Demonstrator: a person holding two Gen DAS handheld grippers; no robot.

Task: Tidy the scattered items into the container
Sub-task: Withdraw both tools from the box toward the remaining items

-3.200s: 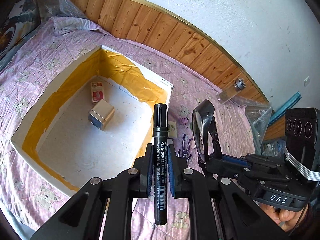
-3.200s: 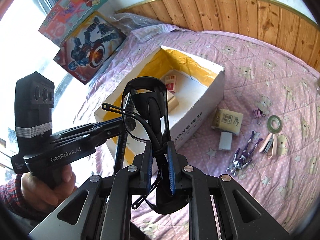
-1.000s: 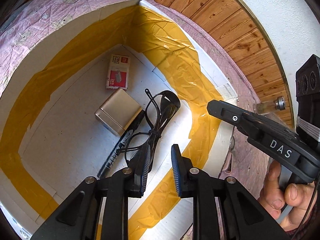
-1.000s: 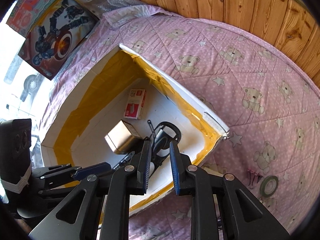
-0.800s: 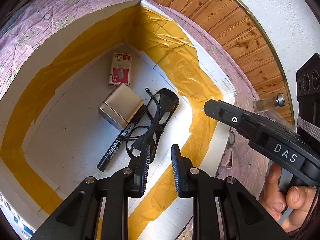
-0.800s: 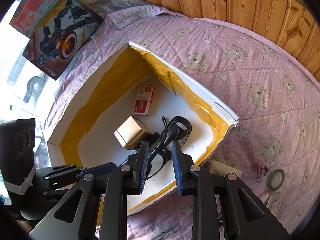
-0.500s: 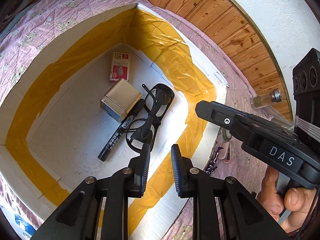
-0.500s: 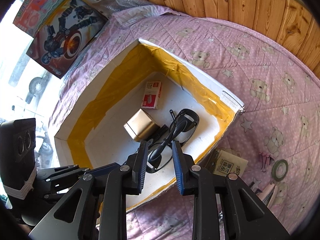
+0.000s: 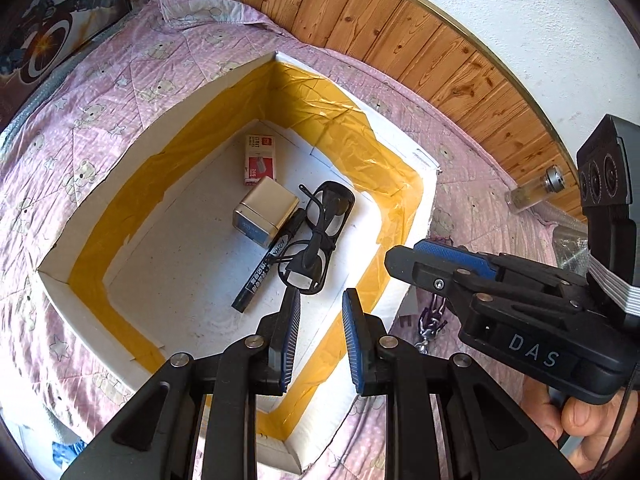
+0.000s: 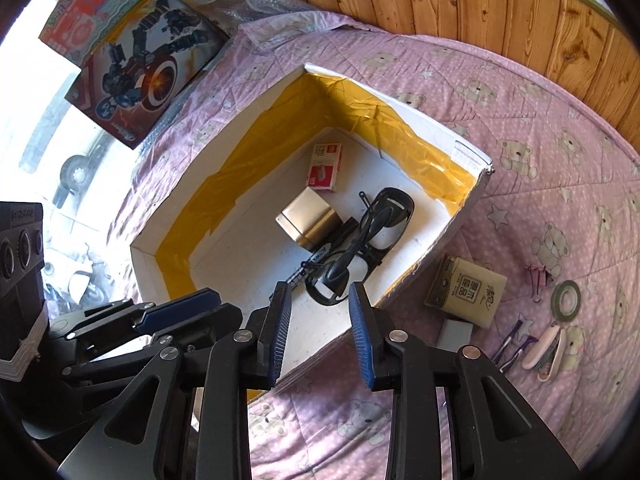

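A white cardboard box [image 9: 424, 184] [image 10: 464, 148] lined with yellow tape lies open on the pink quilt. Inside it are black glasses [image 9: 320, 236] [image 10: 376, 220], a black marker [image 9: 264, 272] [image 10: 316, 260], a gold tin [image 9: 266, 210] [image 10: 310, 216] and a small red and white box [image 9: 260, 158] [image 10: 325, 166]. My left gripper [image 9: 318, 308] hovers open and empty above the box's near side. My right gripper [image 10: 316, 300] is likewise open and empty over the box's near edge. Outside the box lie a tan packet [image 10: 466, 290], a grey block [image 10: 454, 332], a tape roll [image 10: 565, 295], a pink stapler [image 10: 548, 346] and purple clips [image 10: 512, 344].
A wooden panel [image 10: 500, 8] borders the quilt [image 10: 540, 120] at the back. Toy boxes [image 10: 140, 68] lean at the far left. A small glass jar [image 9: 534, 194] lies at the quilt's right end, and a purple chain [image 9: 434, 316] lies beside the box. A hand [image 9: 584, 420] holds the right gripper.
The marker and the glasses, held 3.2 s ago, now lie in the box. Over the last second both open grippers have pulled up and back from the box, showing more quilt.
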